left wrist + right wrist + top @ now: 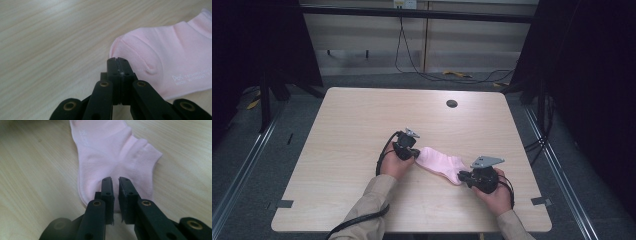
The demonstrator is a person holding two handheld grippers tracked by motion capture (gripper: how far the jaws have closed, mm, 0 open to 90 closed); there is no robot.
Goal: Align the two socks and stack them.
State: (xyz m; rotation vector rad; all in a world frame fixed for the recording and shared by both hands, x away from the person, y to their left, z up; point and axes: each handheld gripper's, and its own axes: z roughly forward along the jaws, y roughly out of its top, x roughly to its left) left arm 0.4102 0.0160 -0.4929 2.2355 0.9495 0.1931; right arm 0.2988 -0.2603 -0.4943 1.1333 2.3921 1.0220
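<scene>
Currently both sets of tongs sit low at the near half of the tabletop, one at each end of a pink ankle sock lying flat on the wood.

Left tongs: jaws fully shut, faces pressed together. In the left gripper view the left tongs have their tips right at the rounded toe end of the sock; can't tell if any fabric is pinched between them. White printed lettering is visible on the sock's side.

Right tongs: nearly shut, a thin slit left between the jaws. In the right gripper view the right tongs have their tips over the heel/cuff end of the sock; the fabric looks to lie under and behind the tips, and no pinch is visible.

Sock runs diagonally between the two hands, toe toward the left hand, ribbed cuff toward the right hand.

Farther back: round cable port in the tabletop near the far edge, then loose cables on the floor below the wall panels.
</scene>
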